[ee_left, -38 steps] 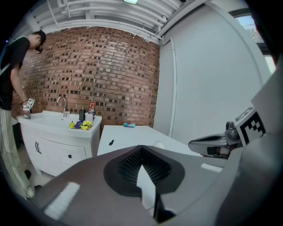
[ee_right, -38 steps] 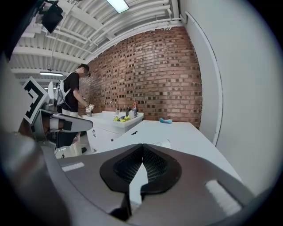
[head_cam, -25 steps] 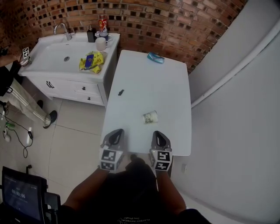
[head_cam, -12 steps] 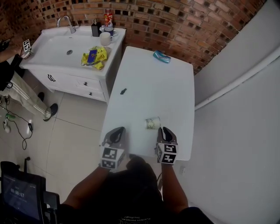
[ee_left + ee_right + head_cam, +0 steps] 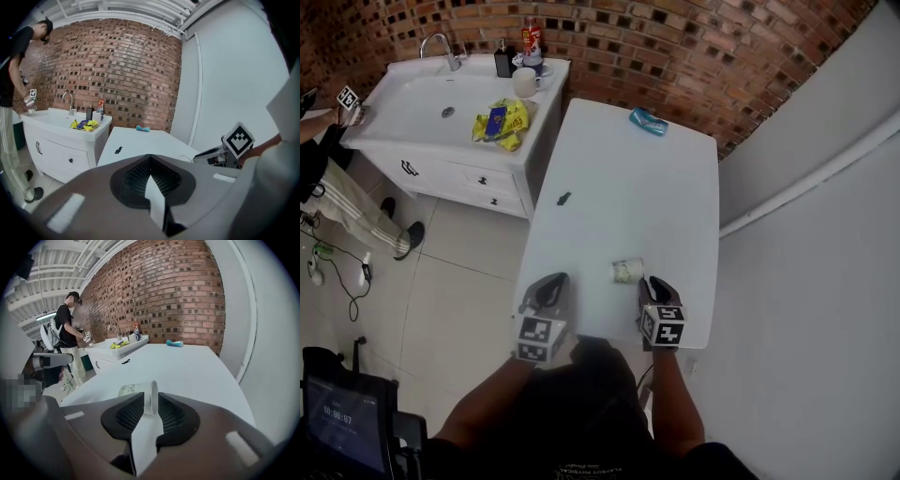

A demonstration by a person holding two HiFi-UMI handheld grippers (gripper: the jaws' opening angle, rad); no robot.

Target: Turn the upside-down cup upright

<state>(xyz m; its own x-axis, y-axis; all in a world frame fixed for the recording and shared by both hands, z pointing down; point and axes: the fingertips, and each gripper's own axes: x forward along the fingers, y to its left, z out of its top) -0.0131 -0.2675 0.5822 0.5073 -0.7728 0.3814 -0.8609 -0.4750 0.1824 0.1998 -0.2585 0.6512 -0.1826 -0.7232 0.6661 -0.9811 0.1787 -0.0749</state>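
Observation:
A small paper cup [image 5: 627,271] lies on its side near the front edge of the white table [image 5: 619,169], not standing. In the right gripper view the cup [image 5: 131,390] lies crosswise, its rim turned to the right. My right gripper [image 5: 654,284] is just right of the cup. It is open a little, and the cup's rim shows in the narrow gap at its tips [image 5: 151,398]. My left gripper [image 5: 549,289] hovers at the table's front left edge, apart from the cup. Its jaws [image 5: 150,161] are together with nothing between them.
A white sink cabinet [image 5: 441,122] stands left of the table with a yellow bag [image 5: 502,122] and a mug [image 5: 524,82] on it. A blue object [image 5: 647,120] and a small black thing [image 5: 563,198] lie farther up the table. A person [image 5: 65,338] stands by the sink.
My right gripper has moved forward and now sits right beside the cup's rim. The left gripper has stayed at the front edge. The cup has not moved on the table.

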